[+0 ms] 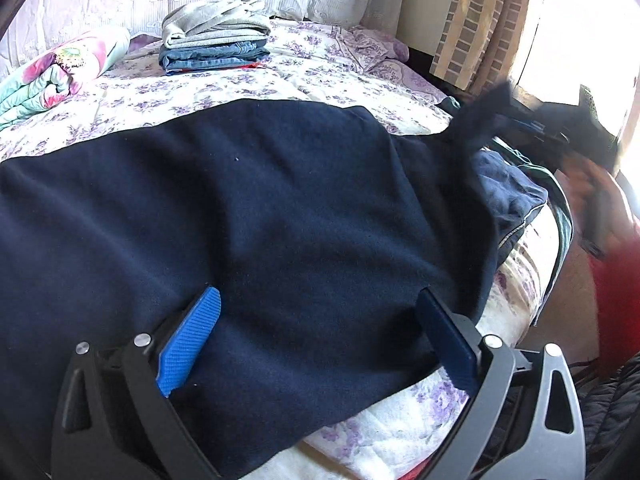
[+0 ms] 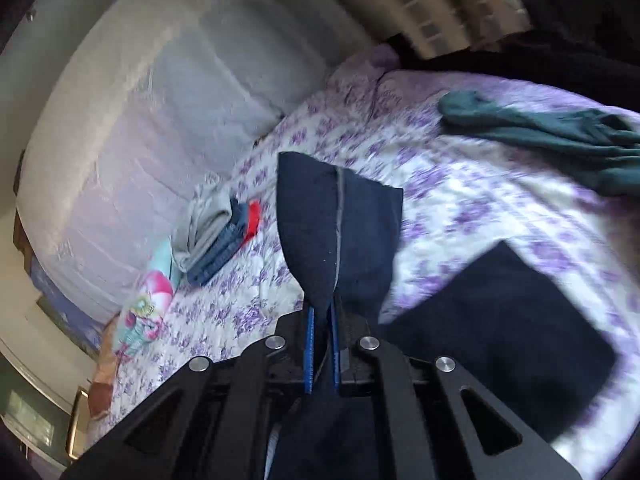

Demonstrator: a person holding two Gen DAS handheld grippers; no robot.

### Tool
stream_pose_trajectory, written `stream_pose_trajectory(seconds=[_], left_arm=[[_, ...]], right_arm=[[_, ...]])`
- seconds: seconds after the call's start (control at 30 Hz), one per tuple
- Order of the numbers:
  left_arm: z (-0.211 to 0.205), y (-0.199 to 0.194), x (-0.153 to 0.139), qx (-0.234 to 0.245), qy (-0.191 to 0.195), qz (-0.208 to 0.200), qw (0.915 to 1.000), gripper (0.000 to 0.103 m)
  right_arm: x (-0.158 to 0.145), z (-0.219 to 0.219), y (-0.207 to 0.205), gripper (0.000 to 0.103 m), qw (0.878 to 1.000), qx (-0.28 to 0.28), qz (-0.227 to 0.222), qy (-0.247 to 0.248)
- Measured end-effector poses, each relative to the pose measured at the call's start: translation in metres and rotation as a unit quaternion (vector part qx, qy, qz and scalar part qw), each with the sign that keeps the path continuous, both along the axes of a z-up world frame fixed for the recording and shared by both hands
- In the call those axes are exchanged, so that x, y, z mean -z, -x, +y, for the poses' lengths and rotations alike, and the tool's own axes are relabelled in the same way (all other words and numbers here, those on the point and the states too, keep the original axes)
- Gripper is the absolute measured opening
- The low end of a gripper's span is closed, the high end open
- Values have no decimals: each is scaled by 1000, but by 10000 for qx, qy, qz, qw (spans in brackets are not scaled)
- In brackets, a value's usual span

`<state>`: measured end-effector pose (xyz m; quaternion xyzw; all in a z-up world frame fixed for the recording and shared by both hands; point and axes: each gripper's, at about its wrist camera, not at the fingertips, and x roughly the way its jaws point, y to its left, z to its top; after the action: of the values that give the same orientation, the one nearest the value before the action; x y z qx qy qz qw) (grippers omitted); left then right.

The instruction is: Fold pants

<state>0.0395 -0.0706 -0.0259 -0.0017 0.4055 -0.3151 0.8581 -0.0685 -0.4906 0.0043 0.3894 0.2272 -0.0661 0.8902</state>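
Across the floral bed [image 1: 304,76], we see navy pants [image 1: 248,216] spread flat. Our left tool [image 1: 316,332] rests on them, spread wide, gripping nothing. At three o'clock, our right tool [image 2: 322,336] is clamped on a raised pants end. Folded clothes [image 1: 214,42] sit at twelve.

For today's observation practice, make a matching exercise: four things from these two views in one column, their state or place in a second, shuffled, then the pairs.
Things
1. left tool
2. right tool
3. green garment
4. folded stack

States
A. shut on navy cloth
B. lying loose on the bedspread
C. open over the navy pants
D. piled near the pillows

Pairs: 1-C, 2-A, 3-B, 4-D
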Motion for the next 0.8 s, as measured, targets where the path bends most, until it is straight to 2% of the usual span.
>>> stream_pose_trajectory(seconds=[0.13,0.23,0.3,0.37,0.47,0.5,0.57,0.6,0.63,0.67,0.73,0.77,0.8], left_arm=[[1,-2,-1,-43,86,72,9999,97],[2,-3,-2,-56,93,137,9998,97],[2,-4,-2,-69,82,151,9998,97],[1,-4,-2,-94,59,151,9998,98],[0,-4,-2,-107,10,141,9998,98],[0,-4,-2,-104,6,141,9998,98],[1,-4,-3,-78,-3,153,9999,98],[1,-4,-3,-78,5,163,9998,98],[3,-3,-5,-89,37,159,9998,98],[3,-3,-6,-93,56,176,9998,98],[5,-5,-9,-103,127,236,9996,98],[6,-6,-10,-95,172,289,9994,98],[7,-6,-10,-79,204,335,9992,98]], right_arm=[[26,-34,34,7,9978,121,134,-638],[56,-39,45,7,9946,136,521,-887],[67,-41,45,7,9930,164,572,-1024],[69,-43,44,7,9923,136,457,-1141],[73,-44,40,7,9914,-12,777,-1054],[79,-50,44,7,9882,-40,868,-1261],[80,-60,55,8,9818,92,774,-1732],[73,-61,57,8,9834,175,759,-1638],[60,-57,60,8,9882,322,725,-1310],[44,-51,64,13,9923,559,678,-877],[18,-40,73,33,9911,1191,585,75],[6,-33,77,65,9871,1413,504,559],[-7,-25,86,76,9764,1819,413,1085]])
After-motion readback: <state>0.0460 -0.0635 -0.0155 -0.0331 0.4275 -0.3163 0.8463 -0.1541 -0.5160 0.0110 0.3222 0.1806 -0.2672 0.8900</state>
